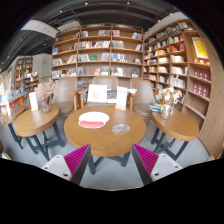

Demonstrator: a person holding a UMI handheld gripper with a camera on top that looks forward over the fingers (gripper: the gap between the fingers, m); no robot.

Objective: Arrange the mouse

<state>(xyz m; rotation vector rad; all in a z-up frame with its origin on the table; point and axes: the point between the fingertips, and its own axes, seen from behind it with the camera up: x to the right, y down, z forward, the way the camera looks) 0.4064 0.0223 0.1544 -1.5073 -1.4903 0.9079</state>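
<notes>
A round wooden table (105,138) stands ahead of me. On it lies a flat white and pink-red mouse mat (93,120), left of the middle. A small grey mouse (120,128) lies on the bare wood to the right of the mat, apart from it. My gripper (110,160) is open and empty, well short of the table, and its magenta pads (75,158) stand wide apart. Nothing is between the fingers but grey floor.
White sign cards (98,94) stand at the table's far side. Another round table (35,120) with chairs stands to the left and one (180,124) to the right. Bookshelves (100,55) line the back and right walls.
</notes>
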